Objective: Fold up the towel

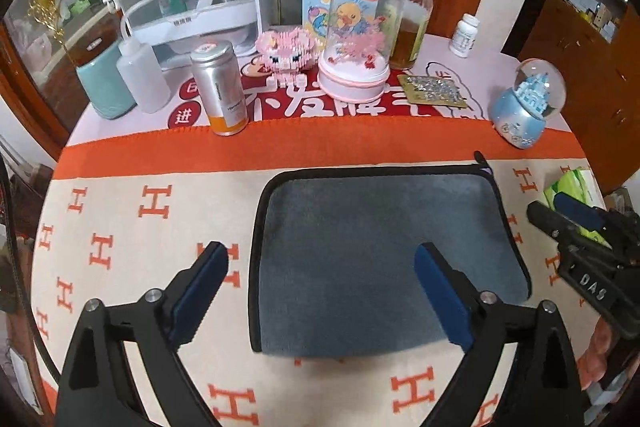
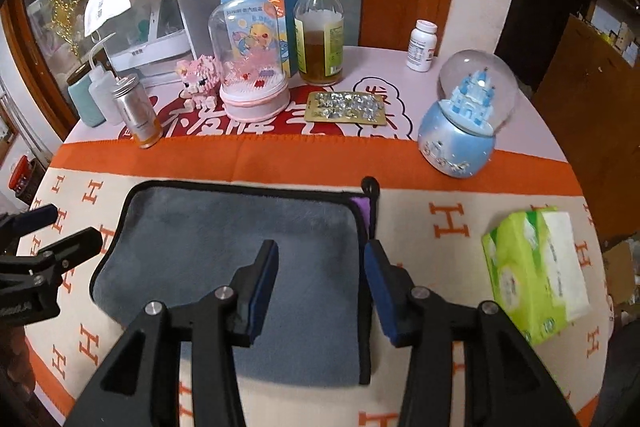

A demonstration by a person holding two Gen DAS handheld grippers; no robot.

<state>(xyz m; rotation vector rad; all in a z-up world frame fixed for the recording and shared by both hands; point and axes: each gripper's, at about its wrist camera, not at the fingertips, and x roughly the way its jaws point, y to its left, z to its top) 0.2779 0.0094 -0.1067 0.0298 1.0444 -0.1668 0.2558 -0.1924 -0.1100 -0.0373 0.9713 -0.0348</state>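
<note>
A grey towel (image 1: 360, 251) with black trim lies flat on the cream and orange cloth; it also shows in the right wrist view (image 2: 224, 259). A purple tag and black loop (image 2: 366, 203) sit at its far right corner. My left gripper (image 1: 320, 267) is open and empty above the towel's left half, its jaws wide on either side of the towel's left edge. My right gripper (image 2: 320, 263) is open and empty above the towel's right edge. The right gripper also shows at the right of the left wrist view (image 1: 560, 215), and the left gripper at the left of the right wrist view (image 2: 60, 227).
Behind the towel stand a silver can (image 1: 220, 91), a pink dome toy (image 1: 356, 39), a glass bottle (image 2: 320, 31), a blister pack (image 2: 346, 107) and a blue snow globe (image 2: 464, 115). A green tissue pack (image 2: 536, 267) lies to the right.
</note>
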